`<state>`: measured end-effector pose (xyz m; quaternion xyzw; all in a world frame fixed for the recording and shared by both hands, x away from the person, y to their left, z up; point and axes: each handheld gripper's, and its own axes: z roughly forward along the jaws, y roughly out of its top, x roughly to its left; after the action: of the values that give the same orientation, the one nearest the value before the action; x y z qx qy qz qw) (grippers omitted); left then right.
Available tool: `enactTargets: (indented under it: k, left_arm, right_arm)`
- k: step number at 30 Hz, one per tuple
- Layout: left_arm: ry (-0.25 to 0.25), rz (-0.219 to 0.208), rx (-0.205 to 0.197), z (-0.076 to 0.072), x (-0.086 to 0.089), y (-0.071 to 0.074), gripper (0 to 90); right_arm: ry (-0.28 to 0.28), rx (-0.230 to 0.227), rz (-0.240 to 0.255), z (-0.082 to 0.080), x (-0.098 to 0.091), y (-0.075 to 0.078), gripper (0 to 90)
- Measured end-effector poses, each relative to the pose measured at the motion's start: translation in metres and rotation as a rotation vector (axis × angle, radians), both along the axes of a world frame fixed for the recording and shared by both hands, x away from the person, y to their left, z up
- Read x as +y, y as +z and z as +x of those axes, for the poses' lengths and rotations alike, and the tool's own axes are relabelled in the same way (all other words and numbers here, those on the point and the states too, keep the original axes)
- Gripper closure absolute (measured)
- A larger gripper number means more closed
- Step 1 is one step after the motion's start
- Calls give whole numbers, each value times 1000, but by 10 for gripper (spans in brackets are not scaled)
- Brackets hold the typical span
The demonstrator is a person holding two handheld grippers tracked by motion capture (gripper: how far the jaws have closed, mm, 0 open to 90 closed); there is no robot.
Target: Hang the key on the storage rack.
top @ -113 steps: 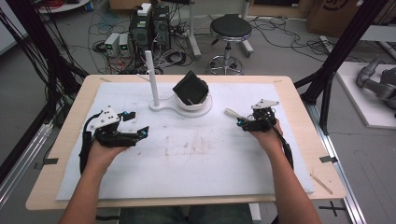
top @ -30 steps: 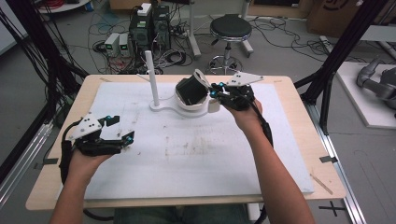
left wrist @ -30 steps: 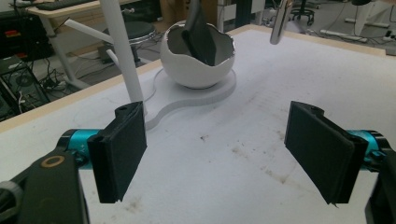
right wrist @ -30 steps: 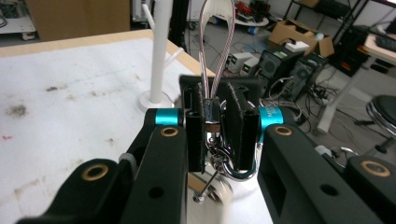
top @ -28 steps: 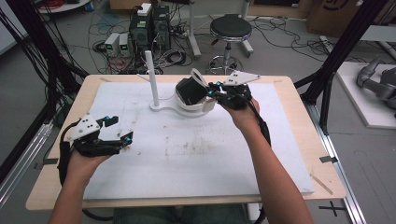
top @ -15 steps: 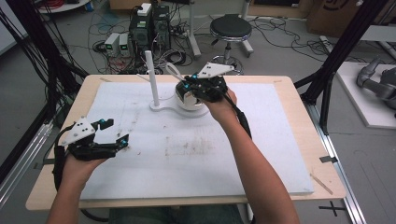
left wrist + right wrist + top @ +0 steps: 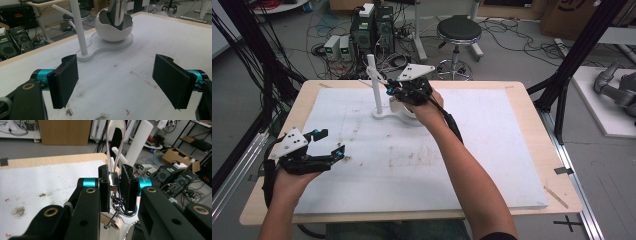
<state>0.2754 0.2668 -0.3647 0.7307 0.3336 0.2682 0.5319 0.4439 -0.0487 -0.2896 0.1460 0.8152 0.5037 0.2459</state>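
Right gripper [image 7: 388, 90] clamped on a keyring cable loop; left gripper [image 7: 333, 145] released.

I note the white-covered table [image 7: 492, 150], then the white stand [image 7: 377, 95] with post and cracked bowl [image 7: 113, 30] near its far edge. My right jaws grip the metal clasp of the wire loop [image 7: 115, 145], held by the post's peg above the bowl. My left jaws gape empty near the table's left edge.

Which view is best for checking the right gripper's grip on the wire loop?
The right gripper view: the right gripper has its jaws clamped on the metal clasp of the wire loop, close up and sharp. The high view shows that gripper near the white stand's post, the loop too small to make out. The left gripper view leaves the grip unclear.
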Motion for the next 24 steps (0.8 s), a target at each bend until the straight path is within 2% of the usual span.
enactTargets:
  k: [11, 12, 14, 15, 23, 24]
  left_arm:
    - [4, -8, 8, 1, 4, -2, 208]
    - [4, -8, 8, 2, 3, -3, 208]
    - [2, -6, 12, 2, 3, -3, 208]
    - [2, -7, 13, 3, 3, -3, 208]
    - [-1, -7, 15, 4, 2, -4, 209]
    - [-1, -6, 14, 3, 2, -4, 209]
  right_arm:
    - [-13, 24, -36, 11, 11, -13, 794]
    - [-16, 43, -38, 11, 12, -15, 794]
    - [-19, 33, -48, 15, 13, -18, 794]
    - [-24, 47, -50, 16, 13, -19, 794]
    - [-33, 49, -60, 22, 18, -27, 794]
    - [-38, 66, -63, 21, 19, -28, 794]
